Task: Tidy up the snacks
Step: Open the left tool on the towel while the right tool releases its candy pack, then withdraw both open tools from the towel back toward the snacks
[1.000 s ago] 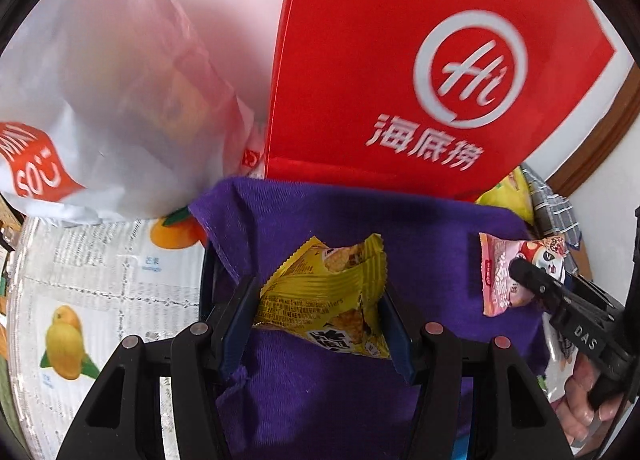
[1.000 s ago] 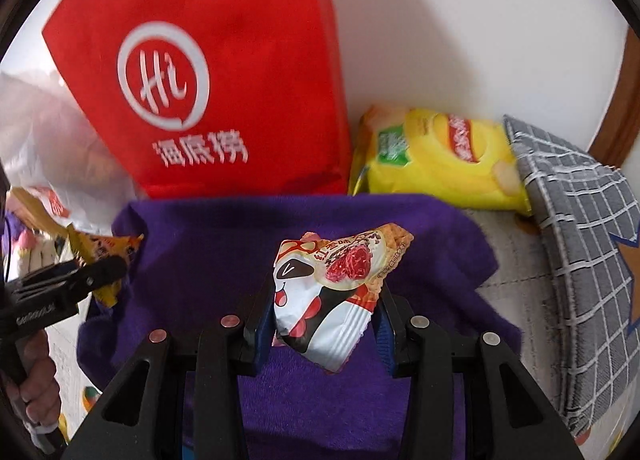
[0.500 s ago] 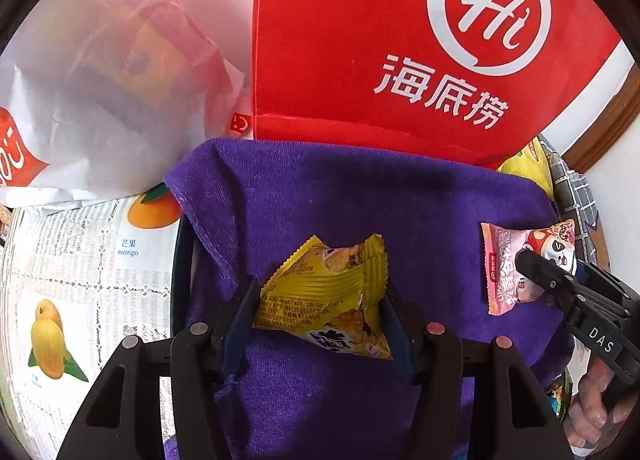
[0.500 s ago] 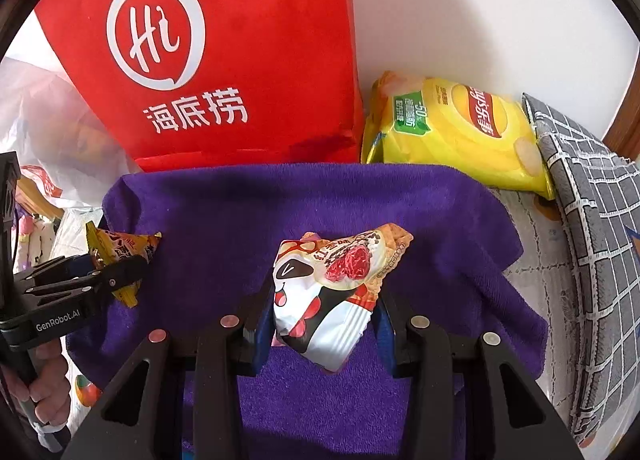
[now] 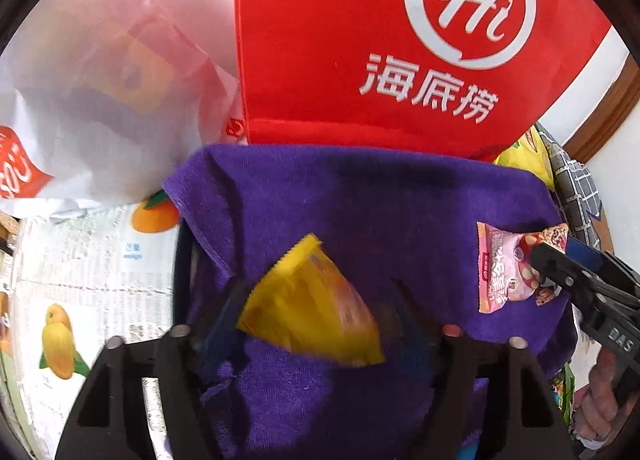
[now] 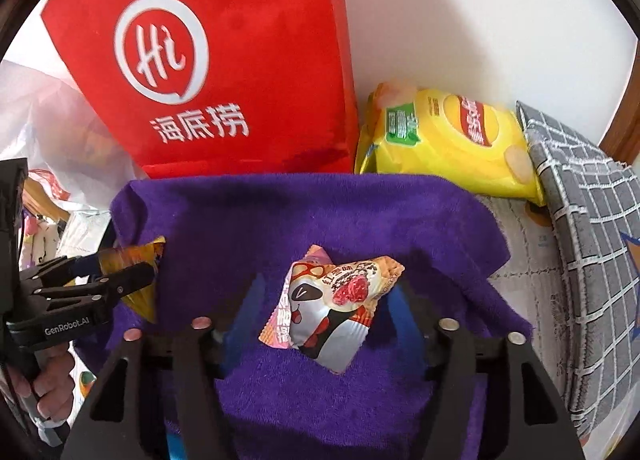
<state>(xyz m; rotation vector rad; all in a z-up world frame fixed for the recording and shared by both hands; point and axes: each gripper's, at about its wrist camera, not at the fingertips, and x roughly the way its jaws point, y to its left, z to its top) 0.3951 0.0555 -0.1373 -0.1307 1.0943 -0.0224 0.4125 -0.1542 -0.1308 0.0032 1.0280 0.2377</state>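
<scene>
A purple towel (image 5: 360, 196) lies in front of a red bag (image 5: 400, 40). My left gripper (image 5: 316, 300) has its jaws spread wide. A blurred yellow snack packet (image 5: 312, 304) is loose between them over the towel. My right gripper (image 6: 328, 304) is open too. A pink and white panda snack packet (image 6: 332, 312) lies loose between its fingers on the towel (image 6: 320, 212). The panda packet (image 5: 508, 272) also shows in the left wrist view, and the yellow packet (image 6: 136, 256) in the right wrist view.
A white plastic bag (image 5: 92, 100) stands left of the red bag. A yellow chip bag (image 6: 452, 140) and a grey checked cloth (image 6: 592, 228) lie to the right. A fruit-print tablecloth (image 5: 72, 280) covers the table.
Both grippers have opened and let go of their packets. The yellow packet is blurred and tipping between the left jaws. The panda packet has dropped onto the towel.
</scene>
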